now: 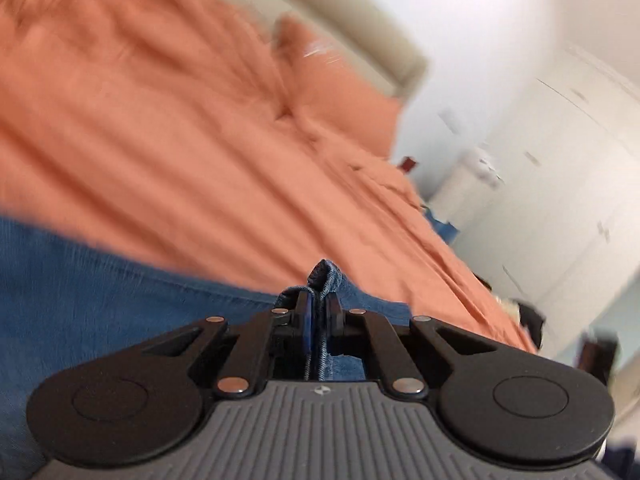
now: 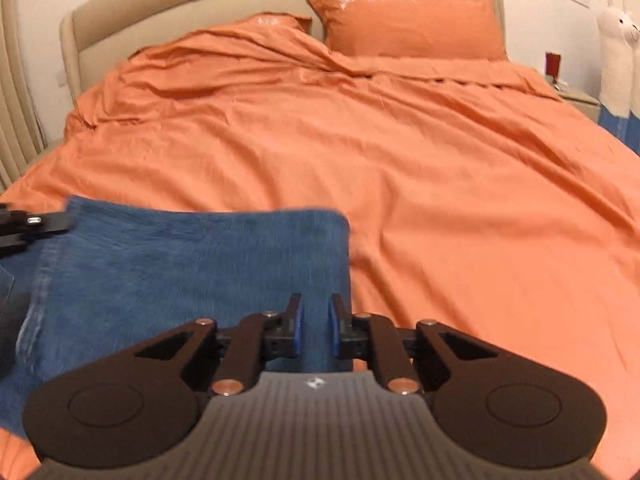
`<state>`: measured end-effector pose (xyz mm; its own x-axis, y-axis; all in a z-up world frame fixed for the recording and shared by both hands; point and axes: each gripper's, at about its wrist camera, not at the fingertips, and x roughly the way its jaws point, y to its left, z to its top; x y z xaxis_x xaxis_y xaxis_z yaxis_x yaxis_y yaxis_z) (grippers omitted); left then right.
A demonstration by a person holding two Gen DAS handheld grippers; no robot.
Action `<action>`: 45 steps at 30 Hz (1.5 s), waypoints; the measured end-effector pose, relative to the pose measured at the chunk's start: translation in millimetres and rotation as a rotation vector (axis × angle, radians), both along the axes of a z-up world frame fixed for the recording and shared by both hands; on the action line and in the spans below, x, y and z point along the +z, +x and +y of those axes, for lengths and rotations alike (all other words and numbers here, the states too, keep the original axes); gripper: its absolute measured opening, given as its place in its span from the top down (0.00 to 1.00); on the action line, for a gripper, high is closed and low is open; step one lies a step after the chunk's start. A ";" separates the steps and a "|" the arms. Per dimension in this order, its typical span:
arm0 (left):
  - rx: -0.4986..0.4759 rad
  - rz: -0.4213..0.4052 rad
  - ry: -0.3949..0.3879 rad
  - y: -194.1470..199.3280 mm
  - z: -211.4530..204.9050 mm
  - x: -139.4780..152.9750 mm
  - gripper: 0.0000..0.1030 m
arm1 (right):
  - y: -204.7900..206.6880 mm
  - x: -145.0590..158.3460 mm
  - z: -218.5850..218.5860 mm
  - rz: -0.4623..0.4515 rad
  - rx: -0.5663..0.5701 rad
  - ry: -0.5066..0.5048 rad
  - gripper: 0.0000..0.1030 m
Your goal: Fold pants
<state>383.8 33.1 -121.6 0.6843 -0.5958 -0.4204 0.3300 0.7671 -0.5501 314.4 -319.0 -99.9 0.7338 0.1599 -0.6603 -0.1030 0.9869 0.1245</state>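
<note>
Blue denim pants lie folded flat on the orange bed cover, at the near left. My right gripper is at their near right corner, jaws drawn narrow with denim filling the gap between the pads. In the left wrist view, which is blurred, my left gripper is shut on a bunched fold of the pants that pokes up between its fingers. A black piece of the left gripper's body shows at the pants' far left corner.
Two orange pillows rest against a beige padded headboard. A nightstand and a white plush llama stand at the right. White cupboards fill the right of the left wrist view.
</note>
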 end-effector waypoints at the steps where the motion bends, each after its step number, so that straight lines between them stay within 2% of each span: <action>1: 0.004 -0.005 0.032 -3.0 -1.8 0.6 0.94 | 6.9 0.0 1.8 -0.012 0.001 -0.004 0.91; 4: 0.031 0.046 0.135 6.9 -5.2 -18.1 0.94 | 32.7 -6.2 6.3 -0.012 -0.003 0.004 0.93; 7: 0.059 0.121 0.175 19.0 -3.5 -44.3 0.94 | 56.6 -22.5 11.3 0.014 -0.024 -0.035 0.97; 9: 0.062 0.152 0.194 20.8 -2.0 -54.0 0.94 | 67.6 -37.7 8.7 0.062 -0.031 -0.029 1.00; 12: 0.060 0.167 0.225 16.9 -4.1 -58.5 0.93 | 70.8 -52.1 7.9 0.095 -0.013 -0.034 1.00; 14: 0.057 0.177 0.245 15.8 -6.3 -54.0 0.91 | 70.9 -50.4 7.6 0.104 -0.016 -0.035 1.00; 15: 0.057 0.184 0.262 14.6 -6.8 -49.5 0.84 | 69.6 -46.7 7.7 0.109 -0.019 -0.035 1.00; 17: 0.067 0.210 0.279 7.5 -6.1 -38.2 0.82 | 59.4 -35.0 6.8 0.103 -0.013 -0.030 1.00; 18: 0.064 0.215 0.282 1.3 -6.4 -32.0 0.82 | 50.5 -28.1 5.8 0.097 0.002 -0.022 0.96; 23: 0.026 0.203 0.270 -41.2 -10.8 -7.1 0.77 | -12.3 -1.0 2.5 0.071 0.076 -0.045 0.96; 26: -0.003 0.214 0.295 -62.8 -22.8 -7.5 0.75 | -46.3 0.4 6.2 0.075 0.113 -0.067 0.96; 29: 0.002 0.230 0.359 -75.8 -33.9 -17.8 0.75 | -68.1 -11.2 13.7 0.097 0.141 -0.112 0.96; 34: 0.013 0.279 0.382 -80.5 -31.3 -40.4 0.68 | -80.4 -37.1 20.1 0.125 0.140 -0.151 0.97; 38: 0.031 0.317 0.377 -73.6 -32.2 -41.6 0.68 | -78.1 -46.9 24.3 0.128 0.135 -0.176 0.98; 41: 0.026 0.301 0.404 -77.9 -34.2 -31.6 0.68 | -72.5 -40.9 28.2 0.161 0.129 -0.197 0.98; 43: 0.023 0.241 0.426 -88.4 -31.2 -16.4 0.68 | -70.7 -30.2 33.0 0.176 0.121 -0.223 0.98; 45: 0.034 0.192 0.428 -102.4 -20.5 1.3 0.68 | -76.1 -16.0 40.3 0.153 0.135 -0.255 0.96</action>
<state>281.5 12.6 -120.3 0.5861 -0.3199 -0.7444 0.2242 0.9469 -0.2304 238.3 -278.7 -116.0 0.6063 0.0643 -0.7926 -0.2344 0.9669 -0.1009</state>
